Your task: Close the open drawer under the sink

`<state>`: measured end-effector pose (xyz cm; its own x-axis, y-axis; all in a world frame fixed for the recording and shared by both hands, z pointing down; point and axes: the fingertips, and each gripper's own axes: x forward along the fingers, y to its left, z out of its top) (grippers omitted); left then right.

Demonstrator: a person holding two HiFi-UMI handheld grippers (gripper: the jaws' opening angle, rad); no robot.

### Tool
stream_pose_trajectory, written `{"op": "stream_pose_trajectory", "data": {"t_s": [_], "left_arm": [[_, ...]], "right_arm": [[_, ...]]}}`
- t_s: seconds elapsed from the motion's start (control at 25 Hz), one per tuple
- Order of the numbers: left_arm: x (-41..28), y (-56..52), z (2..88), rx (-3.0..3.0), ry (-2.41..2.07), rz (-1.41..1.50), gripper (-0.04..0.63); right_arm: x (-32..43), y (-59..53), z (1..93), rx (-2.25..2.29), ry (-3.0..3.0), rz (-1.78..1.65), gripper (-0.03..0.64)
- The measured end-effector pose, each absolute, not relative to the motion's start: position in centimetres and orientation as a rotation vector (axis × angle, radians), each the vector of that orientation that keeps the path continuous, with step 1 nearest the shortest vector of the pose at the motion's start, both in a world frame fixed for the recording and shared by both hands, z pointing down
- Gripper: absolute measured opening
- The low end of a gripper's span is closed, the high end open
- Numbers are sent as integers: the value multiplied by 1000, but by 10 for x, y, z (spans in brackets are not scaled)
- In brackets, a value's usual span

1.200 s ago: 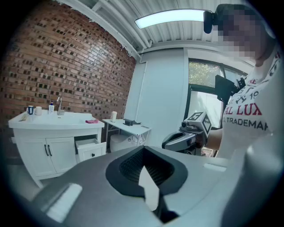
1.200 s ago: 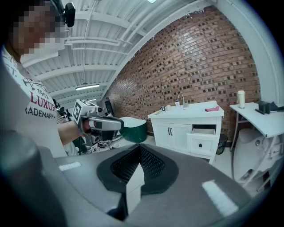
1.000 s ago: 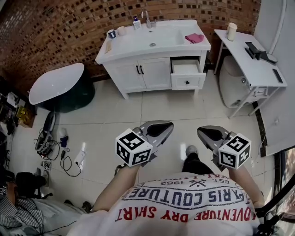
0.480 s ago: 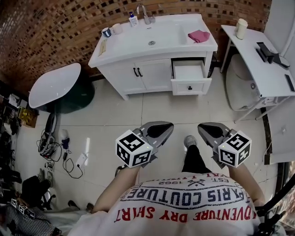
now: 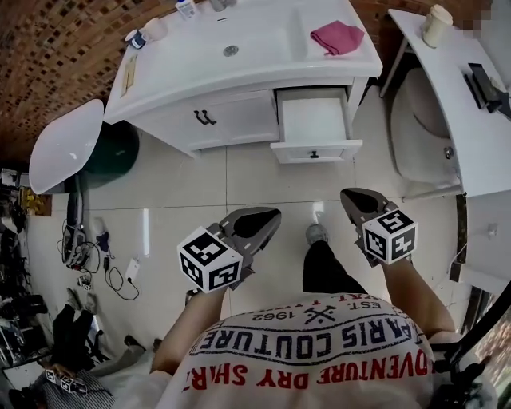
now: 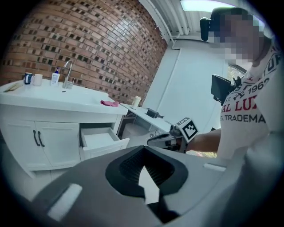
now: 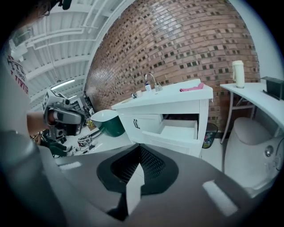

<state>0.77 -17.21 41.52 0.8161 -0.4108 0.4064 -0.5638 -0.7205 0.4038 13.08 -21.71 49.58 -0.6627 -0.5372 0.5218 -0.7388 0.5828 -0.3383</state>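
The white vanity (image 5: 176,112) under the sink stands ahead of me. Its right-hand drawer (image 5: 314,121) is pulled out and looks empty; it also shows in the left gripper view (image 6: 100,139) and the right gripper view (image 7: 177,132). My left gripper (image 5: 270,216) hangs over the floor tiles, well short of the vanity and left of the drawer, jaws shut and empty (image 6: 143,151). My right gripper (image 5: 350,198) is also shut with nothing in it (image 7: 139,149), a short way in front of the drawer's right corner.
A pink cloth (image 5: 337,36) lies on the counter beside the basin. A white side table (image 5: 459,120) with a cup (image 5: 437,24) stands at the right. A white tub (image 5: 64,148) and loose cables (image 5: 80,244) are at the left. My shoe (image 5: 317,233) rests on the tiles.
I have moved closer to the vanity, so the open drawer looks larger and sits nearer both grippers. The grippers have stayed shut and kept their spacing.
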Motion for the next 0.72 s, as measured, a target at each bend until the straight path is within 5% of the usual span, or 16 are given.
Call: {"op": "stream_pose_trajectory", "data": {"t_s": [0.32, 0.72], "left_arm": [[-9, -243, 475, 2316, -748, 430, -17], [-21, -291, 500, 2240, -774, 409, -17]], "right_arm": [[135, -320, 651, 1128, -2224, 998, 6], [126, -374, 715, 1146, -2115, 1112, 6]]}}
